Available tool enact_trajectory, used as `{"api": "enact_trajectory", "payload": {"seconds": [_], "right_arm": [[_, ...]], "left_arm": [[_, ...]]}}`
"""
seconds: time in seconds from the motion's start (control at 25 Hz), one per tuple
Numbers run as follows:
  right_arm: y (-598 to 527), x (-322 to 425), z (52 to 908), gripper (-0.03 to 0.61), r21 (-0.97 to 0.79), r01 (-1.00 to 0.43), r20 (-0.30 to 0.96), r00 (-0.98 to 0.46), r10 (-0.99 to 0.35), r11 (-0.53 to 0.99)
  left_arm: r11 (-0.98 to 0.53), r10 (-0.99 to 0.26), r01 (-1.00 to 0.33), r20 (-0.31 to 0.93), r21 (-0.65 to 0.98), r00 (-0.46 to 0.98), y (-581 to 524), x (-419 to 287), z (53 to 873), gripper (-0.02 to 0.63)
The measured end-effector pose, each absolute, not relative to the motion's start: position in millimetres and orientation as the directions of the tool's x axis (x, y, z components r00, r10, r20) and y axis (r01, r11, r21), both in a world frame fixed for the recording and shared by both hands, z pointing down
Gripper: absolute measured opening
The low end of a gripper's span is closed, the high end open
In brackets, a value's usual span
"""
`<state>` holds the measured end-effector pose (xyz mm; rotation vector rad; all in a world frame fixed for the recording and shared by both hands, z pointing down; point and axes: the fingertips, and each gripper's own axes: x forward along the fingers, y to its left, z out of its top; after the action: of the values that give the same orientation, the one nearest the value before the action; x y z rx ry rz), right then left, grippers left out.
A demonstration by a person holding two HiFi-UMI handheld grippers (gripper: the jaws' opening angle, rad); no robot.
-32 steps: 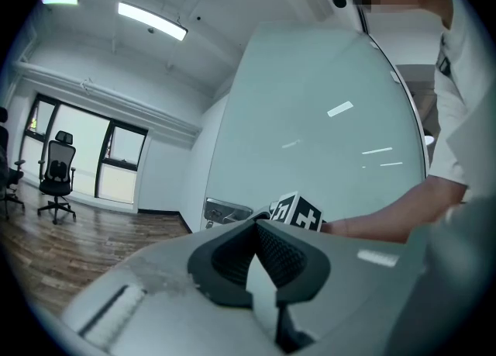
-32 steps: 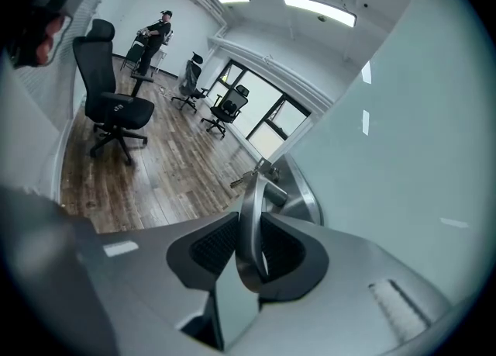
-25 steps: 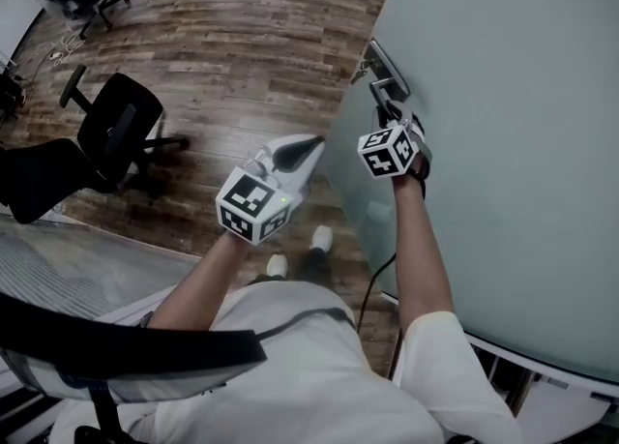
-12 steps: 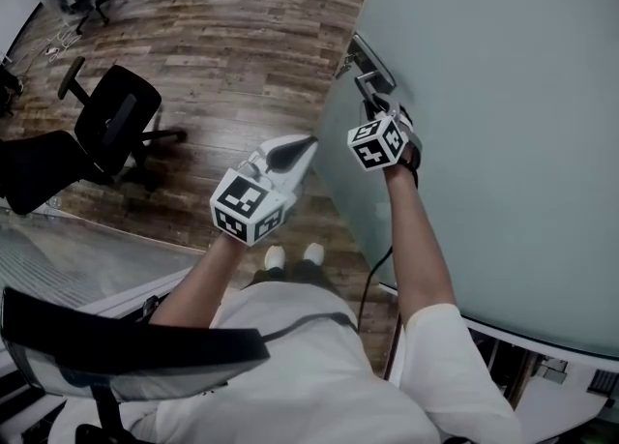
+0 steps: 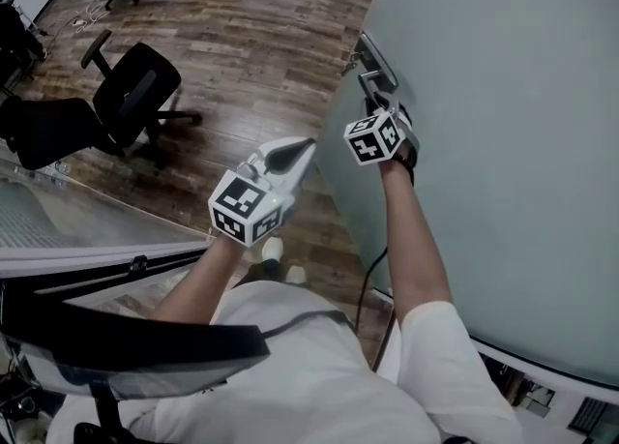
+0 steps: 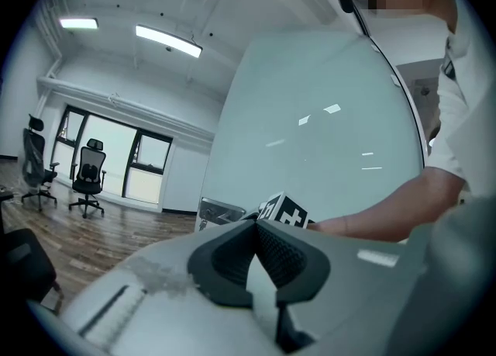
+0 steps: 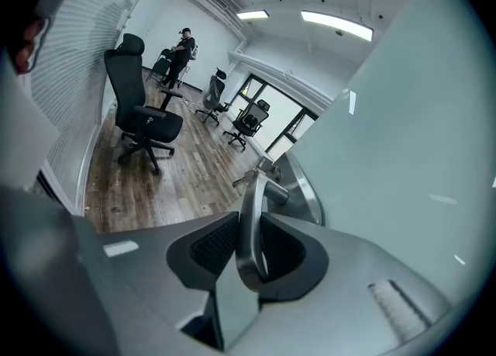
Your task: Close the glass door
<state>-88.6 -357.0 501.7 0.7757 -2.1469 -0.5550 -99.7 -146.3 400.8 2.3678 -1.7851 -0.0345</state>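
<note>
- The tall frosted pale-green glass door (image 5: 503, 142) fills the right side of the head view, its free edge standing out over the brown wood-plank floor (image 5: 242, 36)
- A brushed-metal lever handle (image 7: 252, 199) sits on a metal plate (image 5: 380, 57) close to that edge, about level with the person's raised hands
- The right gripper (image 7: 249, 247) is clamped on the lever: in the right gripper view the curved bar runs down between the two ribbed black pads, and both press against it, with the jaws partly apart, only as wide as the bar
- The person's right forearm (image 5: 411, 239) reaches straight up alongside the pane to that gripper, its marker cube just beside the glass
- The left gripper (image 5: 306, 148) hangs in the air just left of the door's edge, near the right one but apart from it and from the glass
- In the left gripper view its pads meet at their tips, with nothing between them
- A black office chair (image 5: 131, 103) stands on the floor well to the left, and a second person (image 7: 184, 48) stands far back in the room
</note>
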Motion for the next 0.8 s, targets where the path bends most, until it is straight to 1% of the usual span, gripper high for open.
{"api": "enact_trajectory", "payload": {"seconds": [0.24, 0.52, 0.64, 0.8], "right_arm": [[-349, -90, 494, 0.092, 0.597, -0.325, 0.517, -0.543, -0.662, 0.733], [-335, -97, 493, 0.091, 0.591, -0.310, 0.514, -0.567, -0.644, 0.744], [-325, -104, 495, 0.091, 0.590, -0.299, 0.514, -0.578, -0.634, 0.750], [-312, -107, 498, 0.091, 0.590, -0.283, 0.515, -0.590, -0.622, 0.756]], "left_arm": [[-0.182, -0.976, -0.974, 0.094, 0.138, 0.196, -125, -88, 392, 0.002], [-0.080, -0.987, -0.989, 0.131, 0.127, 0.097, -90, -88, 399, 0.002], [-0.055, -0.986, -0.992, 0.147, 0.117, 0.072, -75, -90, 406, 0.002], [-0.033, -0.989, -0.991, 0.137, 0.126, 0.051, -58, -88, 404, 0.002]]}}
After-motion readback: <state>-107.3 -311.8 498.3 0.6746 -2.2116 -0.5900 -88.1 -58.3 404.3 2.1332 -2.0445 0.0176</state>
